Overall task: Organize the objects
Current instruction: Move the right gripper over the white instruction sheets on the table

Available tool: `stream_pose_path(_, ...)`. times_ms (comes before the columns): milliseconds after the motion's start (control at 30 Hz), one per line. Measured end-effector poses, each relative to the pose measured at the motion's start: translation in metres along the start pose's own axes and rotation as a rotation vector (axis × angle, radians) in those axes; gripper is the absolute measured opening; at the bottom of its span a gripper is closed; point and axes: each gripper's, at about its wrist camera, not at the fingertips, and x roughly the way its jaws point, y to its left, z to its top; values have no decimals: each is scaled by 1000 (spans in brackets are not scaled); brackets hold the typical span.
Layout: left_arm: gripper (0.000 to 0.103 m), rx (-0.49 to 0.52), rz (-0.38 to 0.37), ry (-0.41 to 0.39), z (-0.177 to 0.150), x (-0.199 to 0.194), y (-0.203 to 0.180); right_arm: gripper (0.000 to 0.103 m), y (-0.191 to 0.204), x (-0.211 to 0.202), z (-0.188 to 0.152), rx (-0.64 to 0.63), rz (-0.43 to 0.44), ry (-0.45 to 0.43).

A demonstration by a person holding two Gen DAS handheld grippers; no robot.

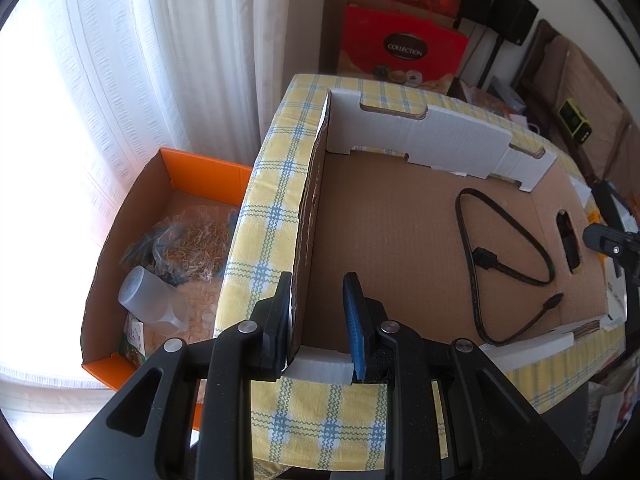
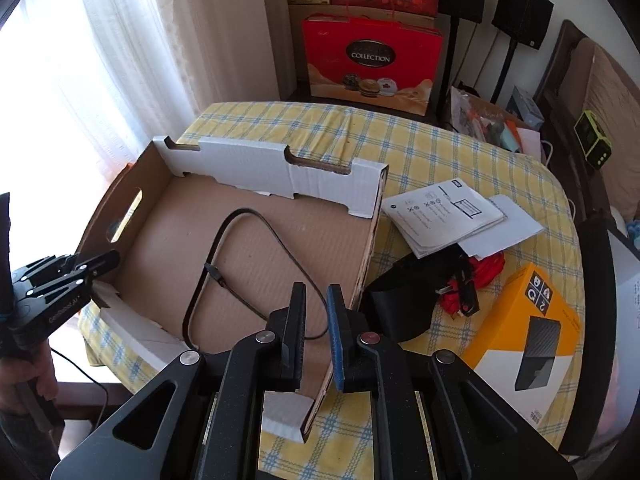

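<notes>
Down at the bottom of the left wrist view, the left gripper (image 1: 316, 320) stands with its jaws apart, straddling the left wall of a shallow cardboard box (image 1: 400, 232); the wall's edge touches the black finger while the blue pad (image 1: 354, 316) stays clear of it, so it is open rather than clamped. Low in the right wrist view, the right gripper (image 2: 317, 328) does the same on the box's opposite wall: the brown wall touches the inner face of the blue-padded finger, a gap remains to the black finger, and the jaws are apart. Inside the box, at centre frame in both views, a black cable (image 1: 504, 256) lies loosely looped on the cardboard floor. The box rests on a table with a yellow checked cloth (image 2: 420, 140). On the cloth at the right of the right wrist view lie some folded leaflets (image 2: 452, 216), a black pouch (image 2: 404, 304) touching a red cord (image 2: 480, 276), and a yellow product box (image 2: 520, 320). At the lower left of the left wrist view, an orange carton (image 1: 200, 176) sits beside the table holding a clear bottle (image 1: 152, 300) and bagged goods.
</notes>
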Motion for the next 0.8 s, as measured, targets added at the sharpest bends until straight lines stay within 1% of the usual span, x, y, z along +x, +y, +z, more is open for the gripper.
stream_pose_path(33, 22, 0, 0, 0, 0, 0, 0, 19, -5, -6, 1, 9, 18, -13)
stream_pose_path(67, 22, 1, 1, 0, 0, 0, 0, 23, -9, -13, 1, 18, 29, -25)
stream_pose_path(167, 22, 1, 1, -2, 0, 1, 0, 23, -31, -30, 6, 51, 26, -49)
stream_pose_path(300, 22, -3, 2, -2, 0, 2, 0, 24, -67, -37, 10, 111, -15, -42)
stream_pose_path(433, 22, -3, 2, 0, 0, 2, 0, 25, -97, -32, 8, 164, -31, -14)
stream_pose_path(500, 22, -2, 3, 0, 0, 2, 1, 25, -106, -29, 6, 180, -45, -5)
stream_pose_path(600, 22, 0, 6, 4, 0, 3, 0, 27, -115, -21, 4, 202, -39, 13)
stream_pose_path(800, 22, -2, 11, 8, -1, 5, 0, 27, -118, 3, 4, 215, -18, 56)
